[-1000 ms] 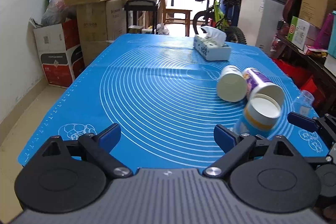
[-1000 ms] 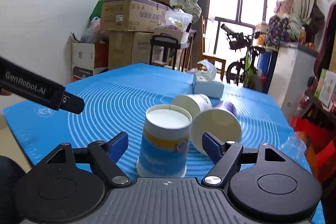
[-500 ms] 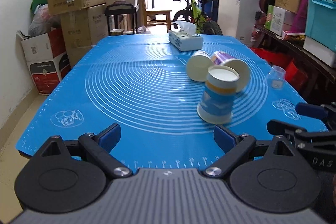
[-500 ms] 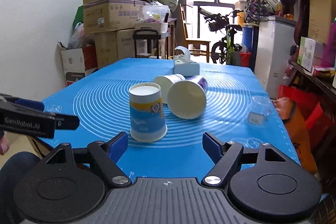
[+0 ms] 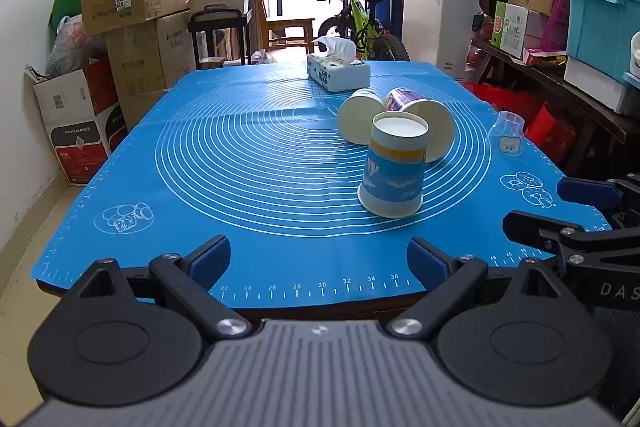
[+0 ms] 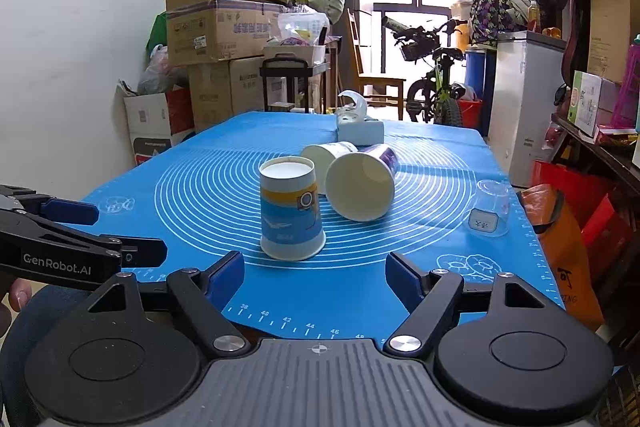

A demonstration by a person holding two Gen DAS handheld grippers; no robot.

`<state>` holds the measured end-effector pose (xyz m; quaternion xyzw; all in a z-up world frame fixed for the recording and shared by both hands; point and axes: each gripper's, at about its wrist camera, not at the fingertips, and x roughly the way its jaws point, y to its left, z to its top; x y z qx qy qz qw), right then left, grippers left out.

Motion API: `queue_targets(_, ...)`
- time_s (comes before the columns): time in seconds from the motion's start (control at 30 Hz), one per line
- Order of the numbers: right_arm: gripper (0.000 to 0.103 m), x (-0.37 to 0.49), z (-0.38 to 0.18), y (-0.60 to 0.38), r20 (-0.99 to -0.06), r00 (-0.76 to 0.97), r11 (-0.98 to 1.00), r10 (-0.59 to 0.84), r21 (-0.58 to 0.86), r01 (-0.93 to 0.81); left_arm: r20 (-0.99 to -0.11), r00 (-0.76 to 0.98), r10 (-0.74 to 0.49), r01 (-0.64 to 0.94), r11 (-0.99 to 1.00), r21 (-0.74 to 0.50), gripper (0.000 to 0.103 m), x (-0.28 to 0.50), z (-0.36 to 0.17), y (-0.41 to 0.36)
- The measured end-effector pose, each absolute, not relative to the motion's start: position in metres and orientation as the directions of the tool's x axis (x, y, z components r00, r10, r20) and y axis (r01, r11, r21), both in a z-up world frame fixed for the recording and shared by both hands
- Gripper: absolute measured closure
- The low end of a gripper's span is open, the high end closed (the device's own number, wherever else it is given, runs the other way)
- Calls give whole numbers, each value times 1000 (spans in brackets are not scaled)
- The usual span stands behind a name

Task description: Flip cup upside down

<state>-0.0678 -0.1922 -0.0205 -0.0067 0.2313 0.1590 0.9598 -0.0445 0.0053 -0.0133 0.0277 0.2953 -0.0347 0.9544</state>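
Paper cup (image 6: 291, 209) (light, thin-walled, easily crushed) stands mouth-down on the blue mat (image 6: 192, 187) just ahead of your right gripper (image 6: 315, 277), both grippers gaping empty, so pinch its mid-wall gently.

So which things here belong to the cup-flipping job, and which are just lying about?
Job:
- blue cup, standing upside down on the mat
- both grippers, left and right, open

Lying about:
- two paper cups on their sides
- clear cup
- tissue box
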Motion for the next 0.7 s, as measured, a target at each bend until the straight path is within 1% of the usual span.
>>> queue_targets(0.7,22,-71,-18,-192,-439,847,950,300,61,-305,-566,824,-38,69,997,33,9,-45,-10,7)
